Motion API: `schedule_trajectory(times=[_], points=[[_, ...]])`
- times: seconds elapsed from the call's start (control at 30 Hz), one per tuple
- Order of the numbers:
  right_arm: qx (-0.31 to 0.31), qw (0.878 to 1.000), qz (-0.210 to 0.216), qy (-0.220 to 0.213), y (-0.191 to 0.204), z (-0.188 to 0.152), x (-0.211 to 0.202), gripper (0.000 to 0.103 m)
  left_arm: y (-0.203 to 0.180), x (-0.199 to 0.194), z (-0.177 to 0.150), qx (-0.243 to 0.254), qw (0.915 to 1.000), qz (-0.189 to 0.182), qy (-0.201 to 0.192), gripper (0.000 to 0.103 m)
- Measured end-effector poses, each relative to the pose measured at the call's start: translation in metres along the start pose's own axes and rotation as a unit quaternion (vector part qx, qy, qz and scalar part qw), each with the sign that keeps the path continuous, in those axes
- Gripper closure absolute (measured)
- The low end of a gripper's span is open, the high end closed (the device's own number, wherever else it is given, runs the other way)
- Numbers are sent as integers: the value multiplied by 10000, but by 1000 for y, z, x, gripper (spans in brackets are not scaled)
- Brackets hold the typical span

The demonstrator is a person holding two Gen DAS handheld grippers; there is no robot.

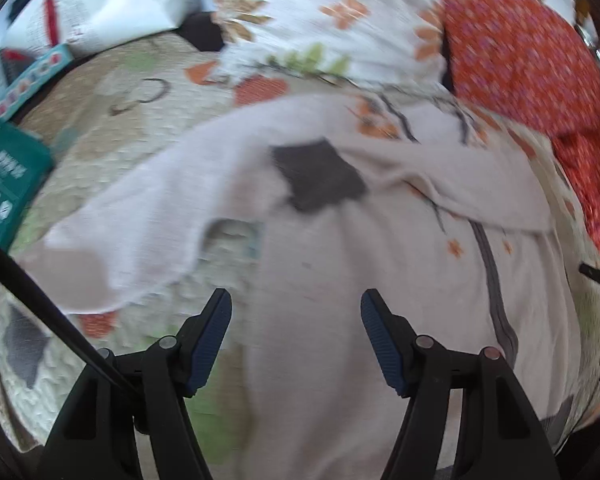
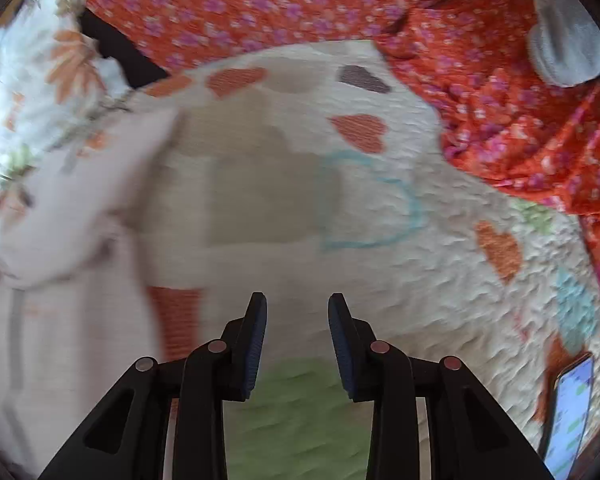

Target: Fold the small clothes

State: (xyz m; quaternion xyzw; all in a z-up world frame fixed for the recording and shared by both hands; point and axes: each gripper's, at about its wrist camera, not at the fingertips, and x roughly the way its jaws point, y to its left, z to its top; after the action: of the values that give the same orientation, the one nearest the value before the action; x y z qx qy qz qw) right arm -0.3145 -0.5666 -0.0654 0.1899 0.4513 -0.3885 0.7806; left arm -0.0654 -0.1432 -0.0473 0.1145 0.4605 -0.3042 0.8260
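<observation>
Pale pink baby garment point(image 1: 380, 280) spread flat on quilted bedspread point(image 1: 112, 128), small orange floral print w/ dark branch lines, grey trim strip down one side. Long sleeve thrown out toward frame left, cuff end blurred; other sleeve folded across chest. Dark grey heart of quilt showing thru neck gap. Left gripper point(image 1: 296, 316) poised over garment's lower body, jaws spread wide, nothing betw. blue pads, no contact discernible. In rt wrist view, same garment point(image 2: 60, 240) at left edge, motion-blurred. Right gripper point(image 2: 297, 316) above bare quilt point(image 2: 420, 300), just beside garment, jaws partly apart, narrower gap, gripping nothing. Quilt cream w/ orange, grey, green hearts. Red floral cloth point(image 2: 340, 8) bunched along far side. White floral pillow point(image 1: 320, 12) at head. Teal box point(image 1: 8, 168) at left edge, contents not visible. Phone point(image 2: 572, 412), screen lit, at lower rt.
</observation>
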Motion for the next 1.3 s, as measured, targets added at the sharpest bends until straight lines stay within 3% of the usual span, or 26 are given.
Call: schedule_trajectory(times=[0.07, 0.13, 0.17, 0.23, 0.33, 0.4, 0.47, 0.7, 0.87, 1.07, 1.3], points=[[-72, 9999, -4, -113, -1, -3, 7, 68, -13, 7, 0, 115, 9999, -2, 26, 37], [15, 9991, -49, -413, 0, -6, 9, 60, -24, 11, 2, 221, 9998, 20, 2, 37], [81, 9989, -24, -457, -1, -7, 11, 51, -29, 12, 2, 276, 9996, 31, -20, 37], [195, 9987, 53, -471, -3, -8, 14, 44, -37, 12, 4, 370, 9993, 43, -61, 37], [409, 9983, 7, -424, -10, -7, 16, 25, -46, 12, 6, 423, 9991, 27, -89, 37], [499, 9978, -168, -396, -16, -10, 18, 6, -50, 14, 8, 420, 9991, -9, -86, 37], [568, 9975, -233, -354, -19, -12, 19, 0, -53, 15, 8, 400, 9992, -21, -70, 37], [598, 9971, -186, -435, -18, -16, 19, 0, -45, 17, 10, 162, 9998, -107, 40, 36], [638, 9968, -203, -431, -18, -15, 20, 0, -36, 15, 10, -94, 9991, -388, 128, 35], [638, 9968, -209, -428, -18, -15, 20, 0, -35, 17, 9, -68, 9998, -175, 6, 35], [644, 9968, -208, -429, -17, -16, 20, 0, -31, 28, 6, -240, 9994, -173, 179, 35]])
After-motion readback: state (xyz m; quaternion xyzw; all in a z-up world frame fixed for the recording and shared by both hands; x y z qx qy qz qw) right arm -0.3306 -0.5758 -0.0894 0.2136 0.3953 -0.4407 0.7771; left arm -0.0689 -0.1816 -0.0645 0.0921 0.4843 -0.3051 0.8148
